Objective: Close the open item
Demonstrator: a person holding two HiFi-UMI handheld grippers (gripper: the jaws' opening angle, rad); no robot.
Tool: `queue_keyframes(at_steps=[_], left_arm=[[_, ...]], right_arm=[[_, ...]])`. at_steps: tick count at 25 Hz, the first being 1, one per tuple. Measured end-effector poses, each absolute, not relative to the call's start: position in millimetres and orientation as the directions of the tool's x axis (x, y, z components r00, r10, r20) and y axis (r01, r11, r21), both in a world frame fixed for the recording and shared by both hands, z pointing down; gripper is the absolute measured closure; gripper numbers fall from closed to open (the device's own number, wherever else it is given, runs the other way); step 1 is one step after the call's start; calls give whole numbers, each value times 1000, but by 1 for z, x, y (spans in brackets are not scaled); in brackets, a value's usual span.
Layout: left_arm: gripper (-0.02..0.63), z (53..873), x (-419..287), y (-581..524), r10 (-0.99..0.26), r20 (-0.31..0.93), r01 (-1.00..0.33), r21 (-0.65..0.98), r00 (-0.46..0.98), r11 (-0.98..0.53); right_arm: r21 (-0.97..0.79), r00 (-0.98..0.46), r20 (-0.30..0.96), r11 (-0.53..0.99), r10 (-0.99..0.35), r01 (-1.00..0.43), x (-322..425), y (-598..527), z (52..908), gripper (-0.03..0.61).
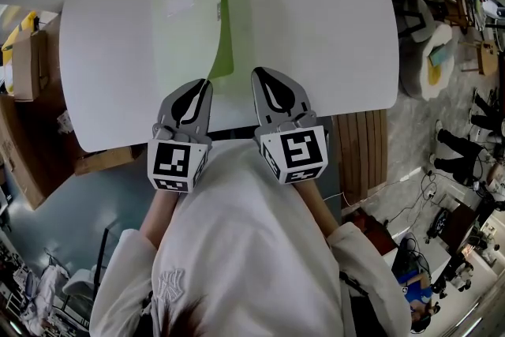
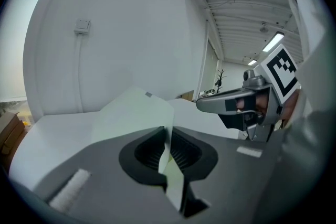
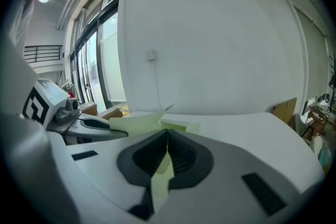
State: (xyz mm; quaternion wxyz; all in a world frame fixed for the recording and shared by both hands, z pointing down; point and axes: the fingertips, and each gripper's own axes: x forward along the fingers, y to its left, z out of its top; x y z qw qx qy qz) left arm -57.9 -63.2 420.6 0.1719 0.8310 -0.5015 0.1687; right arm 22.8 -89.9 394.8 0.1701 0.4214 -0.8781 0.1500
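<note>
The left hand-held gripper point(image 1: 207, 83) point(image 2: 168, 136) has its jaws nearly together, pinched on the near corner of the folder's pale, translucent cover point(image 1: 188, 12) point(image 2: 131, 113); the thin sheet runs edge-on between the ribbed pads and rises away from them.

The right hand-held gripper point(image 1: 258, 75) point(image 3: 167, 136) sits just beside it, jaws likewise closed on a thin pale-green sheet; this seems to be the near edge of the folder's lower leaf point(image 1: 237, 95) point(image 3: 163, 168), though which layer it is cannot be told for sure.

The folder lies open on the left half of the white worktop point(image 1: 331, 28), near its front edge; the cover curves up off the surface on the left side, tilted rather than flat; a brighter green sheet point(image 1: 226, 35) point(image 3: 176, 127) shows under it, lying flat on the worktop.

Each hand-held gripper shows in the other's view, close alongside; both point forward and somewhat downward.

Beyond the worktop, cardboard boxes point(image 1: 28, 67) stand at the left; slatted wooden furniture point(image 1: 359, 154) stands just off the right front corner.
</note>
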Motion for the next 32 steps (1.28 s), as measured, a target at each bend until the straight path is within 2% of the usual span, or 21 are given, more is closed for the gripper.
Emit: queue_keyframes(at_steps=[32], left_arm=[[583,445,-29,-73,-697,520,-841,80,493,-535]], right_arm=[[-119,-556,429,566,-712,-816,39,-107,396,569]])
